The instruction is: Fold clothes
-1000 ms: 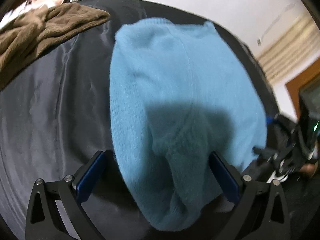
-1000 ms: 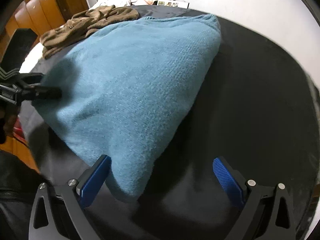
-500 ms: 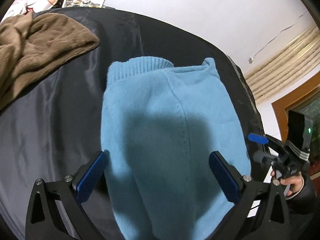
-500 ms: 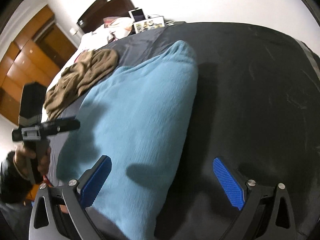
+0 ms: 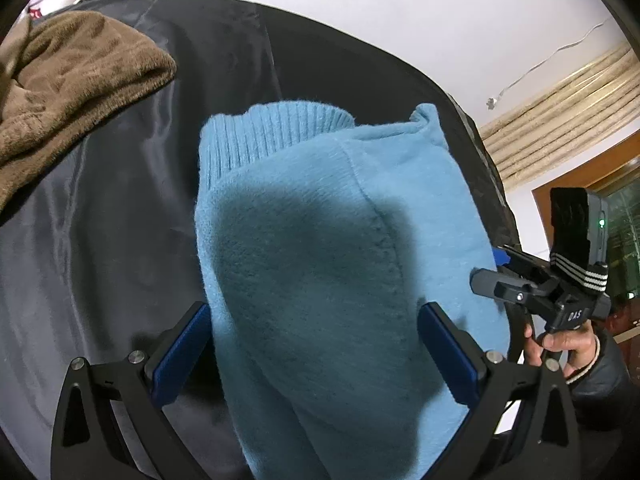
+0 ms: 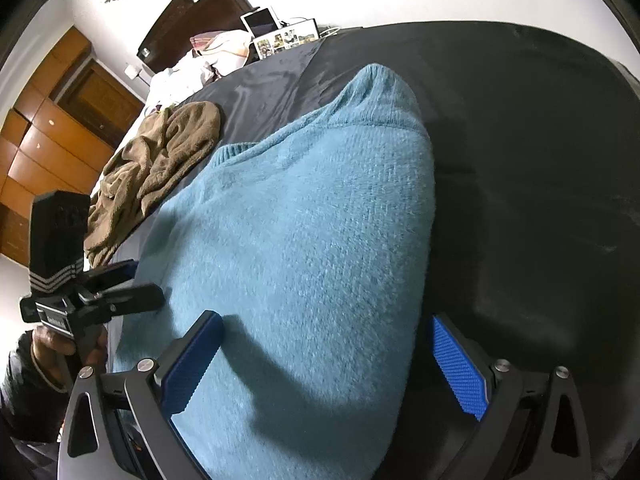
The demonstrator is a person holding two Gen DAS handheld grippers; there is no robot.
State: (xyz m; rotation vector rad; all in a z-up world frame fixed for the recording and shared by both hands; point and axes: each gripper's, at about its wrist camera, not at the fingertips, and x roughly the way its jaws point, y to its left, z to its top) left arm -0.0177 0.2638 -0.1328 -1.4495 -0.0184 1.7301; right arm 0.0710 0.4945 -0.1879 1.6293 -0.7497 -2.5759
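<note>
A dark sheet (image 5: 100, 208) covers the bed. On it lies the folded blue sweater (image 5: 320, 240), its near end cut off below both views. A brown garment (image 6: 160, 152) is heaped beyond. Left gripper (image 5: 316, 352) and right gripper (image 6: 326, 364) hover spread, empty.

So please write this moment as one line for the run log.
blue sweater: folded, on dark sheet | left gripper: open, empty | right gripper: open, empty | brown garment: unfolded, apart
</note>
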